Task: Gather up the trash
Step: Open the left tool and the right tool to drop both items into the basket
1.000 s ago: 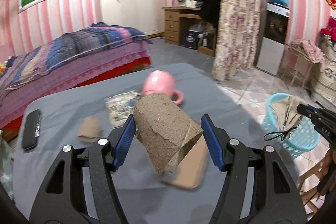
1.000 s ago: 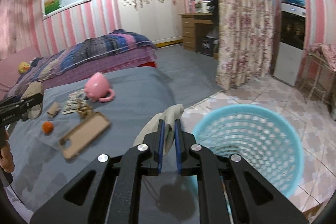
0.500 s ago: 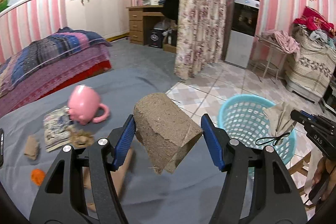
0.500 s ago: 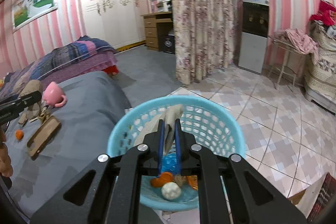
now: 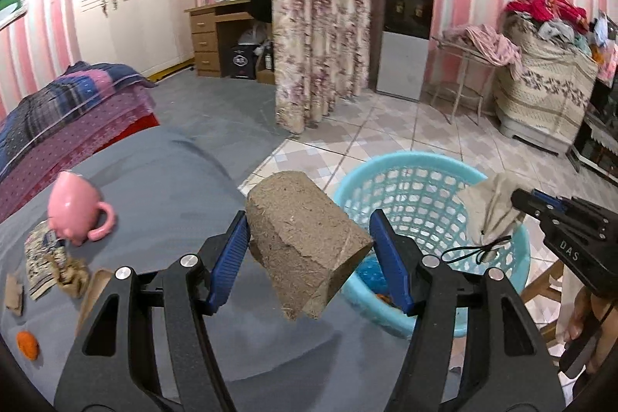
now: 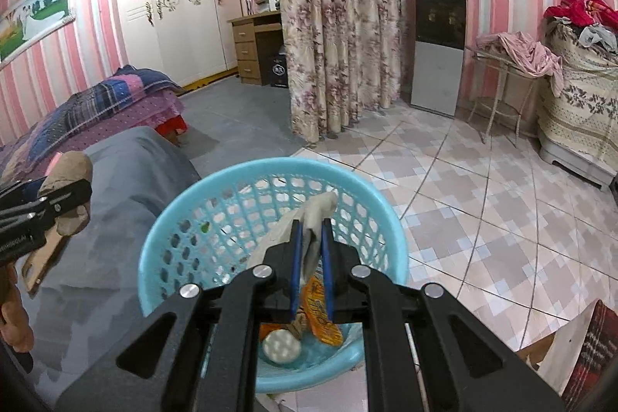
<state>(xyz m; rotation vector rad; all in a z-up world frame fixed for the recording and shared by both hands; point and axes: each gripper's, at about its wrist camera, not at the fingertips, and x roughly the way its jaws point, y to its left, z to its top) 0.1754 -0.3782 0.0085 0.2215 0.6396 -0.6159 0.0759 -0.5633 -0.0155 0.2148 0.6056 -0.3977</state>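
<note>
- Left wrist view: looking down along blue fingers, close over grey bed [image 5: 162,180].
- Right wrist view: close above basket [image 6: 201,215].
- Shared: basket [image 5: 417,165], tiled floor.

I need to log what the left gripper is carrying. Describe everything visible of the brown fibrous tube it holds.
The brown fibrous tube is a squat, hollow-looking cylinder of coarse, pressed-paper-like material, with stray fibres and a torn, jagged lower edge. It hangs tilted, one end up and away, the ragged end down toward the camera. The left gripper clamps it between its blue pads; nothing else touches it. It is in the air above the grey bedcover, beside the light blue plastic basket.
</note>
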